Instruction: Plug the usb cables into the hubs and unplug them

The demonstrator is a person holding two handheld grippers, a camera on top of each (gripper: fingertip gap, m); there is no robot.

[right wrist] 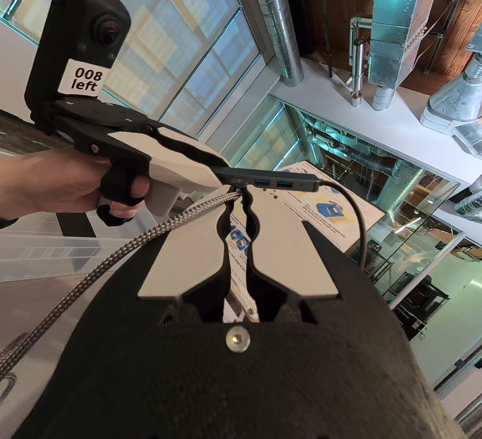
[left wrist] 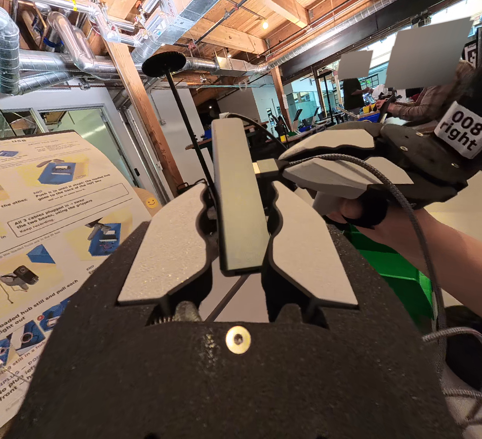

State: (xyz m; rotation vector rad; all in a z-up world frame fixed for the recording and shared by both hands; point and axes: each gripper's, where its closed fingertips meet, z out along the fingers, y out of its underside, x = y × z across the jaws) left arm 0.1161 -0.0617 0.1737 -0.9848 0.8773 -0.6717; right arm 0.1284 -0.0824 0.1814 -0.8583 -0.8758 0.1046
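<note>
My left gripper (left wrist: 240, 191) is shut on a slim grey USB hub (left wrist: 234, 204) and holds it upright in the air. In the right wrist view the hub (right wrist: 287, 178) shows two empty blue ports. My right gripper (right wrist: 241, 193) is shut on a grey USB plug (left wrist: 264, 167) with a braided cable (right wrist: 156, 225). The plug's metal tip meets the hub's side at the port nearest the left gripper (right wrist: 221, 178). I cannot tell how deep it sits. The right gripper (left wrist: 283, 163) comes in from the right. The hub's own black cable (right wrist: 361, 217) hangs off its far end.
A printed instruction sheet (left wrist: 65, 191) stands at the left and also shows in the right wrist view (right wrist: 326, 207). A green bin (left wrist: 391, 264) lies below the right hand (left wrist: 391, 238). A black pole with a round head (left wrist: 182, 113) rises behind the hub. People work at far tables. The grippers are tip to tip, or close to it.
</note>
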